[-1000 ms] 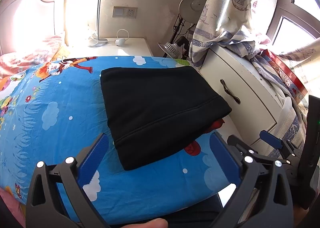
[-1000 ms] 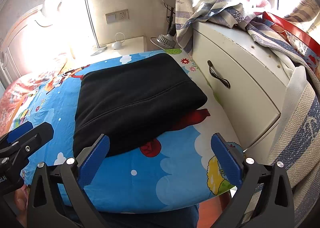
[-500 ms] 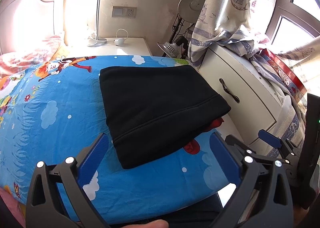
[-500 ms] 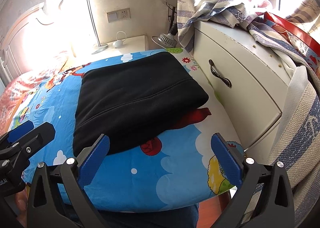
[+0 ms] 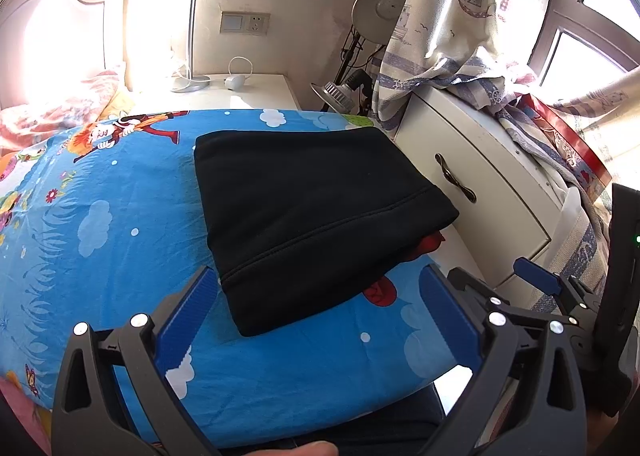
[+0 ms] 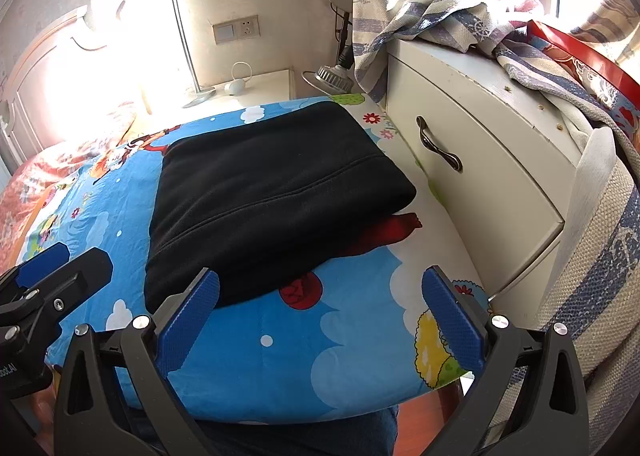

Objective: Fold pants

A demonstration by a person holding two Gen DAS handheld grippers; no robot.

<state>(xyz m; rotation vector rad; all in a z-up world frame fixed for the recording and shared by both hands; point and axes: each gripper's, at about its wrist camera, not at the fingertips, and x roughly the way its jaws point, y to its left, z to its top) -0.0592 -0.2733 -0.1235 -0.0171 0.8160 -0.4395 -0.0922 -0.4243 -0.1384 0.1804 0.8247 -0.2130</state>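
The left gripper, black with blue ribbed pads, has its jaws wide apart and holds nothing. It hangs just above the near edge of the bed. The right gripper, of the same make, is also spread wide and empty. In the left wrist view it shows at the right side, and in the right wrist view the left one shows at the left edge, so the two stand side by side.

Under both lies the bright blue cartoon-print bed sheet, with white clouds and red figures on it. A little beyond the fingertips lies the black fleece pants folded into a thick rectangle, flat on the sheet. In the left wrist view its near corner falls between the two jaws, but the jaws do not touch it. In the right wrist view the folded pants lie ahead and to the left, and the left pad overlaps its near edge in the picture only.

To the right of the bed, just beside the pants, stands a cream cabinet with a dark metal handle. A striped cream curtain hangs over its top. Farther back is a white nightstand against the wall.
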